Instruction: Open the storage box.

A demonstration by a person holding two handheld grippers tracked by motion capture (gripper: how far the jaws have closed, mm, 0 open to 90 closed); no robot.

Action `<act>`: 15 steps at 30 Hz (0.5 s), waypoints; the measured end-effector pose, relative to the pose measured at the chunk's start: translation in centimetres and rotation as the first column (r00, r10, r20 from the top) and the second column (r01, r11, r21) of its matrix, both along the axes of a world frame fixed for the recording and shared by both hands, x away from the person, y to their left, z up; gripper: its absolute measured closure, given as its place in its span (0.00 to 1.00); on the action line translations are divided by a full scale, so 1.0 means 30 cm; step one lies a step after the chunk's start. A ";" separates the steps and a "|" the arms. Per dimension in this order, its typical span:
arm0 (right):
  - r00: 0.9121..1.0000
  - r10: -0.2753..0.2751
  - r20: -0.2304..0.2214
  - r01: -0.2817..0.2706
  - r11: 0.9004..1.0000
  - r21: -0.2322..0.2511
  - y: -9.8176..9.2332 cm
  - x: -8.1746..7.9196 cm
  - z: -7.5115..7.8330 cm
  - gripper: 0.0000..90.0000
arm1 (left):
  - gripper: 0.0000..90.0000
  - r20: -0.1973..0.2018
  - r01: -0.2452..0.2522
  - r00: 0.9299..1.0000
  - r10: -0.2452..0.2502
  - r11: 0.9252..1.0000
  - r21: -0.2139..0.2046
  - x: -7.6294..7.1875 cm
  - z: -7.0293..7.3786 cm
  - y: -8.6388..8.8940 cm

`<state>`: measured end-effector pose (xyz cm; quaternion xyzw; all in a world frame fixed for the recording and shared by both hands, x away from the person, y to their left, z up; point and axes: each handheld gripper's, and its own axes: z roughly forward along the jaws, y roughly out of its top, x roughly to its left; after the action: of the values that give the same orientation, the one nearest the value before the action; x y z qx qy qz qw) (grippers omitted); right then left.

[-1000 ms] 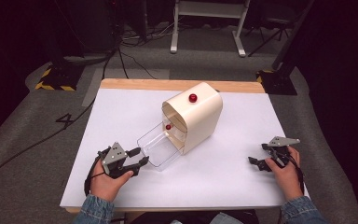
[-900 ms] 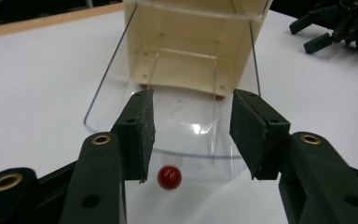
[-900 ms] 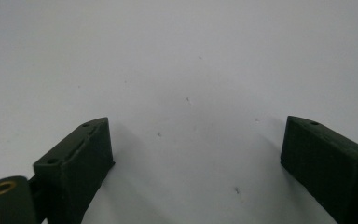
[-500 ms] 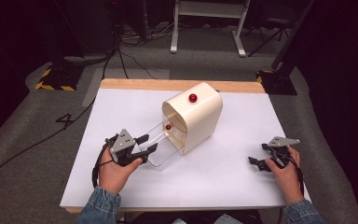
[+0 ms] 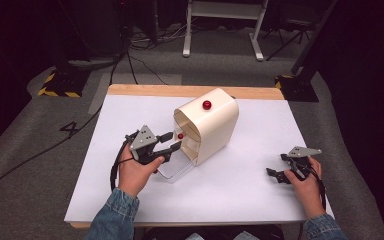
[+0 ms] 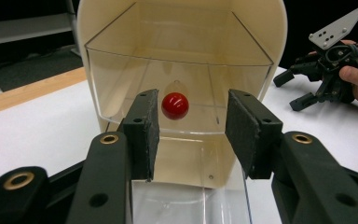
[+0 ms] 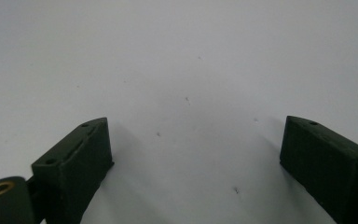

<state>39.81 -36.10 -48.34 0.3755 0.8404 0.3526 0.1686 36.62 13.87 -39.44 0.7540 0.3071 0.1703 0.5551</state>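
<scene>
The left gripper (image 6: 189,133), jaws just closing but holding nothing, faces a clear drawer's (image 6: 182,88) glossy red knob (image 6: 175,105).

Glossy red knob (image 6: 175,105), clear plastic drawer (image 6: 182,116), smooth cream housing (image 5: 215,125), matt white table (image 5: 250,190)

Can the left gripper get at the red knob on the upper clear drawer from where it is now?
Probably yes: the left gripper faces the red knob head-on, jaws apart on either side of it, with nothing between them.

High view looking down on the table (image 5: 130,200), left gripper view close on cream box (image 6: 182,28), shared
</scene>
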 end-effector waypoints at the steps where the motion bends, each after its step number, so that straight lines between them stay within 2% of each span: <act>1: 1.000 0.000 0.000 0.000 1.000 0.000 0.000 0.000 0.000 0.10 | 0.61 0.001 0.002 1.000 -0.002 1.000 0.000 0.005 -0.003 -0.003; 8: 1.000 0.000 0.000 0.000 1.000 0.000 0.000 0.000 0.000 0.10 | 0.69 0.006 0.002 1.000 -0.002 1.000 -0.012 0.043 -0.027 -0.025; 9: 1.000 0.000 0.001 0.000 1.000 -0.001 0.000 0.000 0.000 0.10 | 0.72 0.015 0.003 1.000 -0.003 1.000 -0.012 0.049 -0.032 -0.027; 10: 1.000 0.000 0.002 0.000 1.000 0.000 0.000 0.000 0.000 0.10 | 0.81 0.021 -0.008 1.000 0.008 1.000 0.001 0.053 -0.036 -0.029; 15: 1.000 0.001 0.003 -0.001 1.000 0.000 0.000 -0.001 -0.001 0.10 | 0.82 0.028 0.005 1.000 -0.005 1.000 0.011 0.061 -0.036 -0.029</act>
<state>39.80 -36.10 -48.36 0.3748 0.8402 0.3532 0.1697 38.44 13.00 -40.51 0.7553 0.2967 0.1810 0.5556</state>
